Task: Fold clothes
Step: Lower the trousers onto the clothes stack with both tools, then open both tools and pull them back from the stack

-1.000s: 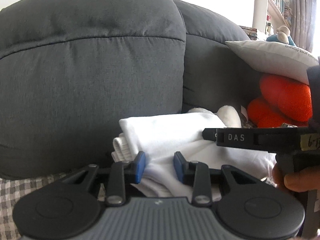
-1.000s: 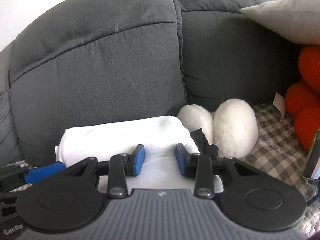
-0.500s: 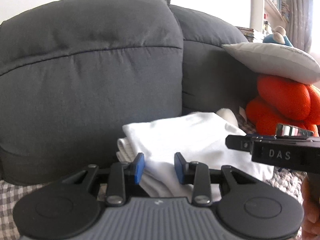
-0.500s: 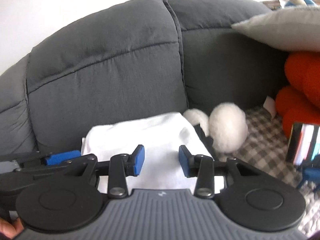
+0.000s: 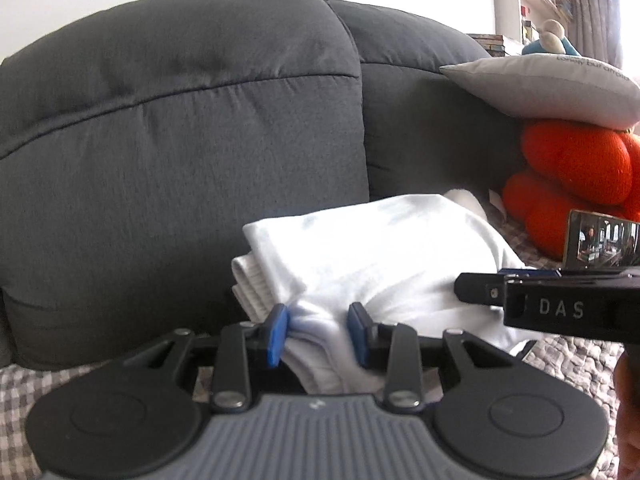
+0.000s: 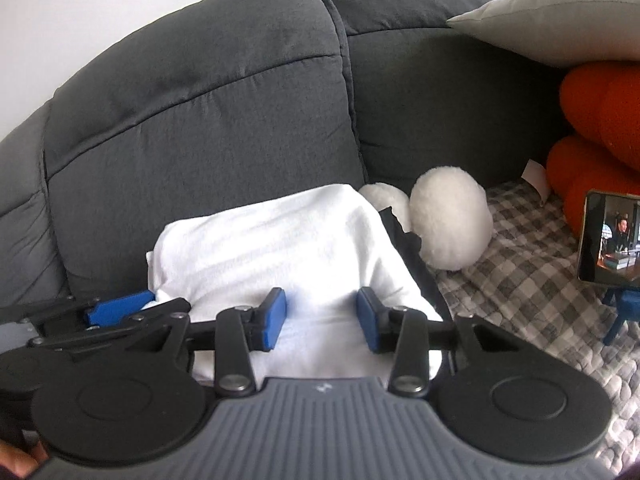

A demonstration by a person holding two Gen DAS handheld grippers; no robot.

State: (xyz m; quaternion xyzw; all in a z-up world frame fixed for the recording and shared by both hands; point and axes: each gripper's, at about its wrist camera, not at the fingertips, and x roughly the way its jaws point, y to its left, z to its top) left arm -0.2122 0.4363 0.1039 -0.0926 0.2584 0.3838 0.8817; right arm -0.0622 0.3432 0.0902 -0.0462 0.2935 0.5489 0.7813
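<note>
Two claws, one folded white garment (image 5: 372, 256), on a dark grey sofa (image 5: 180, 128).

Item 1: white garment, folded into a thick bundle, lying on the checked seat cover (image 6: 516, 248) against the foot of the sofa's back cushions. A ribbed edge shows at its left end in the left wrist view. A strip of black cloth (image 6: 412, 252) lies along its right side.

Item 2: left claw (image 5: 318, 334), blue pads parted a little, with a bunched fold of the garment's near left corner lying between them. The cloth touches the pads on both sides; whether it is truly pinched, I cannot tell.

Item 3: right claw (image 6: 322, 320), blue pads spread wide and released, hovering over the near edge of the garment with white cloth showing between them; neither pad presses on the cloth. The left claw's blue fingertip (image 6: 118, 306) appears at its left, against the garment's left end.

Item 4: white plush balls (image 6: 452, 220), two, just right of the garment, on the seat.

Item 5: orange plush cushion (image 5: 576, 160) at far right, with a pale grey pillow (image 5: 548, 84) resting on top.

Item 6: phone (image 6: 610, 238), upright on a blue stand, screen lit, at the right edge.
</note>
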